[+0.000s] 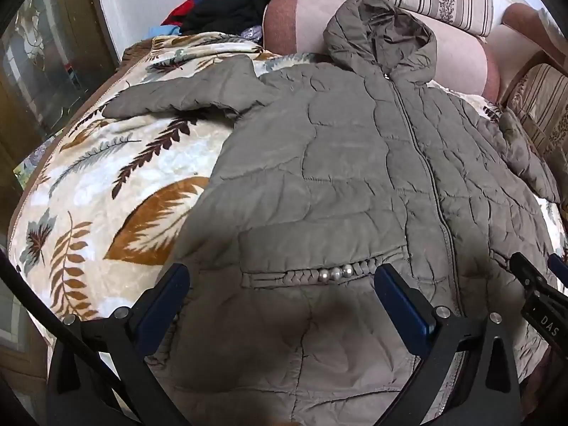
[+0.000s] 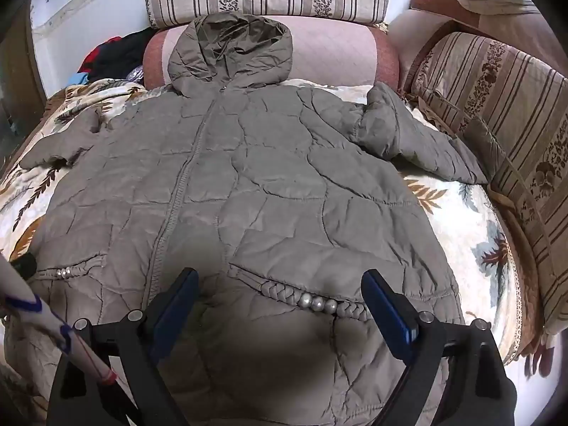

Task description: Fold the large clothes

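Observation:
A grey-olive quilted hooded jacket (image 1: 348,163) lies flat, front up and zipped, on a leaf-print blanket (image 1: 106,184). Its hood (image 1: 383,42) rests against a pink bolster, and both sleeves are spread out sideways. My left gripper (image 1: 280,284) is open and empty, hovering over the jacket's lower left panel by a pearl-trimmed pocket (image 1: 333,273). My right gripper (image 2: 280,291) is open and empty over the lower right panel (image 2: 269,184), by the other pearl-trimmed pocket (image 2: 316,301). Part of the right gripper shows at the right edge of the left wrist view (image 1: 539,284).
A pink bolster (image 2: 330,53) and striped floral cushions (image 2: 497,106) line the back and right side. A pile of dark and red clothes (image 1: 220,10) sits at the back left. A glass-fronted cabinet (image 1: 42,64) stands to the left of the bed.

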The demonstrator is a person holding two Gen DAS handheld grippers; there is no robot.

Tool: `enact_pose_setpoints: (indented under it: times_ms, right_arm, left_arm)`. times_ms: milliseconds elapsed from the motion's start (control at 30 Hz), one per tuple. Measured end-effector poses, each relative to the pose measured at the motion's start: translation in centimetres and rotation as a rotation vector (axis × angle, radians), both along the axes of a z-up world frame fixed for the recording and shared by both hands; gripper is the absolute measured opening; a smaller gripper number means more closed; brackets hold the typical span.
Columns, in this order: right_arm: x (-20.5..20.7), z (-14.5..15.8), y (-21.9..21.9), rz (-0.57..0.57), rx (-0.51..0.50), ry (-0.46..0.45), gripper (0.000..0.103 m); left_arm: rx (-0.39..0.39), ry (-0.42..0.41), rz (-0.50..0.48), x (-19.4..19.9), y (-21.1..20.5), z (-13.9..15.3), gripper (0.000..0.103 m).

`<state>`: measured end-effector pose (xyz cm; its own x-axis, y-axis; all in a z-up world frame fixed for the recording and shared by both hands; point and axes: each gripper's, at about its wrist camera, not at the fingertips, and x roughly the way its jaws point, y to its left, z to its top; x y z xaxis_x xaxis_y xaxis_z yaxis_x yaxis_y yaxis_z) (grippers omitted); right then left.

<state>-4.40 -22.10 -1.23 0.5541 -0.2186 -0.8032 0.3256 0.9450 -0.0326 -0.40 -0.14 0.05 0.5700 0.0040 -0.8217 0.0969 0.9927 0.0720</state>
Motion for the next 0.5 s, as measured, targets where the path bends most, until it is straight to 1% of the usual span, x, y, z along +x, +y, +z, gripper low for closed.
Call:
enact_pose_setpoints:
  times_ms: [33, 133, 367, 500]
  right_arm:
    - [0.1, 0.0, -0.1, 0.0, 0.001, 0.002, 0.095]
    - [0.3, 0.1, -0.1, 0.005, -0.003, 0.001, 0.095]
    - [-0.7, -1.5, 0.0, 0.02, -0.018, -0.004, 0.095]
    - [0.0, -1.5, -0.2, 0.012, -0.018, 0.02, 0.095]
  left_arm:
    - [0.001, 0.022, -0.007, 0.3, -0.5, -1.4, 0.103]
    - [-0.051, 0.086, -0.03, 0.9, 0.0, -2.0, 0.103]
    - [-0.014, 0.096, -0.052, 0.5, -0.9, -2.9, 0.103]
    - [0.007, 0.151, -0.057, 0.8, -1.3, -4.6, 0.103]
